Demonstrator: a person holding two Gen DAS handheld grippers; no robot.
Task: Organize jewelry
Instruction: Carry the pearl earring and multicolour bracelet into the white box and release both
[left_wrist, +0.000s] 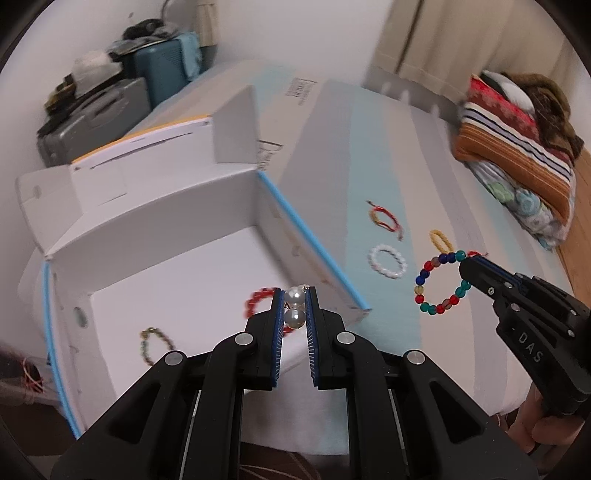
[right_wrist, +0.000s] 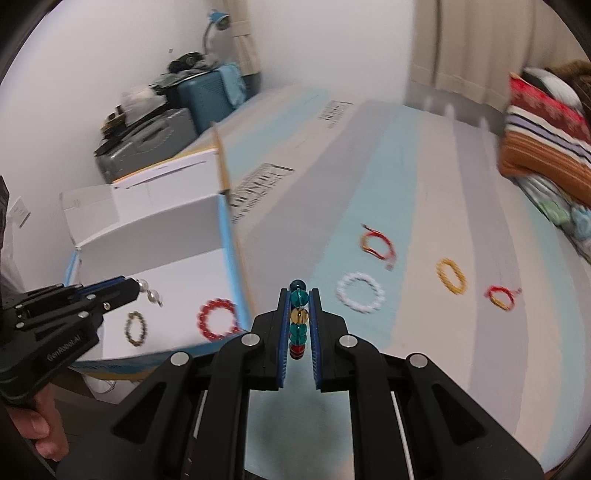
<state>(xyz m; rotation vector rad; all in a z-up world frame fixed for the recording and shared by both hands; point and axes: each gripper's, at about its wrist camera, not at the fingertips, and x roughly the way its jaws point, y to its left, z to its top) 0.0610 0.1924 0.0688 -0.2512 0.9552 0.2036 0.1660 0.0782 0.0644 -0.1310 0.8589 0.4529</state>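
Note:
My left gripper (left_wrist: 295, 301) is shut on a pearl piece (left_wrist: 295, 308) and holds it over the open white box (left_wrist: 306, 236). In the right wrist view the left gripper (right_wrist: 136, 286) shows with the pearls (right_wrist: 149, 291) hanging from its tip. A red bead bracelet (right_wrist: 218, 319) and a dark bead bracelet (right_wrist: 136, 328) lie in the box (right_wrist: 166, 229). My right gripper (right_wrist: 299, 295) is shut on a multicoloured bead bracelet (left_wrist: 441, 282), lifted above the striped surface (right_wrist: 424, 332); it also shows edge-on between the fingers in the right wrist view (right_wrist: 298, 317).
On the striped surface lie a white bead bracelet (right_wrist: 360, 293), a yellow bracelet (right_wrist: 450, 276) and two red-and-gold cord bracelets (right_wrist: 376, 242) (right_wrist: 500, 297). Folded blankets (left_wrist: 517, 147) are stacked at the far right. Suitcases (left_wrist: 110, 110) stand behind the box by the wall.

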